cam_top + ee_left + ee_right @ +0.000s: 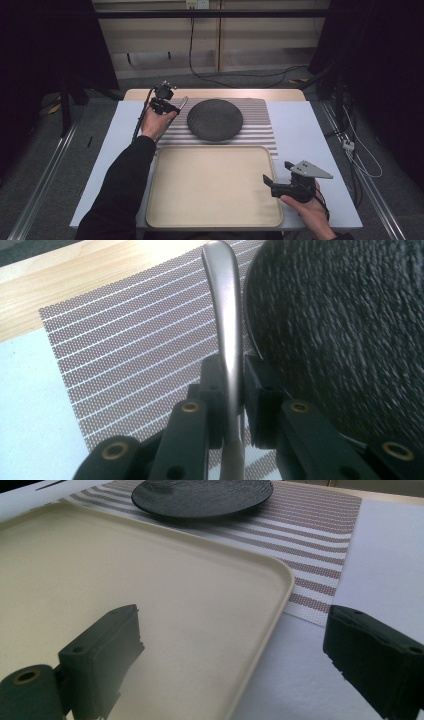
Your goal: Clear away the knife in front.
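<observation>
No brand, label or writing can be read on anything here. Nearest the person, the right gripper (272, 184) sits at the near right part of the tabletop (320, 135), by the right rim of the cream tray (210, 185), which lies along the near edge. Its jaws stand spread wide with nothing between them; in the right gripper view one jaw hangs over the tray's surface and the other over the bare tabletop beyond the tray's rounded corner. Farther off lies the striped placemat (260, 125), its near edge against the tray's far rim, and on it rests the round black plate (215, 119). At the mat's far left corner, the left gripper (172, 106) has its jaws pressed together on a metal utensil handle (183, 103), pinching it near the middle so that the rounded end sticks out past the fingertips. The left gripper view shows that grip close up: the handle (227, 330) runs straight up between the two black jaws, above the mat (130, 355) and just beside the rim of the plate (340, 335), whose rough, speckled surface is plain there. The high view adds the light wooden strip (215, 93) along the tabletop's far edge and the dark sleeve (125, 185) reaching across the tray's left rim.
</observation>
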The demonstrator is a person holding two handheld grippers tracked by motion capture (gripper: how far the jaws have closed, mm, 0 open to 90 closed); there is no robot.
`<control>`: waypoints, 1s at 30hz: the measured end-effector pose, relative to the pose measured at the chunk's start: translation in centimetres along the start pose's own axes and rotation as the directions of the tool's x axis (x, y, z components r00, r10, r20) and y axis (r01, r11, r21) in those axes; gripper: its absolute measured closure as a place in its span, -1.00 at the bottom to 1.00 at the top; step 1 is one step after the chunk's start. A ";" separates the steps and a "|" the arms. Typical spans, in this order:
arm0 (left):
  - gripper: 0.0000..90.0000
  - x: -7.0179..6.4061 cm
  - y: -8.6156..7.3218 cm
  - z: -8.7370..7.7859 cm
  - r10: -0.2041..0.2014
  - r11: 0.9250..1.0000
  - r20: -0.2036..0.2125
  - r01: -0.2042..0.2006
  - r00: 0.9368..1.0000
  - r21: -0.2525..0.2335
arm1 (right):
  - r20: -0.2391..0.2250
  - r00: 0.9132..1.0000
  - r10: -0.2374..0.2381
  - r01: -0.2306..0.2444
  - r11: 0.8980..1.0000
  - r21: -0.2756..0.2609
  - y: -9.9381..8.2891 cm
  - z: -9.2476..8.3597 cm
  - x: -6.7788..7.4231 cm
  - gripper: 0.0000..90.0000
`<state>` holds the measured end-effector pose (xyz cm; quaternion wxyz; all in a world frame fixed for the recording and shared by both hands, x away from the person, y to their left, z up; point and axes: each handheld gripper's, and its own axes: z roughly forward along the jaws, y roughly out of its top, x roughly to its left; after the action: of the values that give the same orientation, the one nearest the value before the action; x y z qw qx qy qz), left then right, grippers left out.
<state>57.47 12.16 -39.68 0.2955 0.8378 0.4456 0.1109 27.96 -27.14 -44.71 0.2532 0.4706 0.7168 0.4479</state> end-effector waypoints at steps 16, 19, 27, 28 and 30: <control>0.77 -1.7 -1.8 -1.8 0.024 0.999 0.019 -0.023 1.000 -0.028 | 0.002 1.000 -0.004 0.004 1.000 0.002 0.0 0.0 0.0 -0.82; 0.77 -2.0 -1.9 -2.3 0.039 0.999 0.024 -0.038 0.999 -0.034 | 0.002 1.000 -0.003 0.003 1.000 0.004 0.0 0.0 0.1 -0.82; 0.78 -3.2 -2.5 -3.5 0.064 0.998 0.036 -0.063 0.997 -0.027 | 0.002 1.000 -0.006 0.006 1.000 0.005 0.0 0.1 0.1 -0.82; 0.77 -3.3 -2.6 -3.6 0.062 0.998 0.041 -0.061 0.997 -0.028 | 0.001 1.000 -0.006 0.006 1.000 0.005 0.0 0.1 0.1 -0.82; 0.77 -3.5 -2.8 -3.8 0.067 0.997 0.043 -0.066 0.997 -0.025 | 0.001 1.000 -0.007 0.007 1.000 0.006 0.0 0.1 0.1 -0.82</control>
<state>51.80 12.07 -38.02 0.3115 0.8508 0.4093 0.1076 28.02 -27.00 -44.71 0.2536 0.4690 0.7195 0.4450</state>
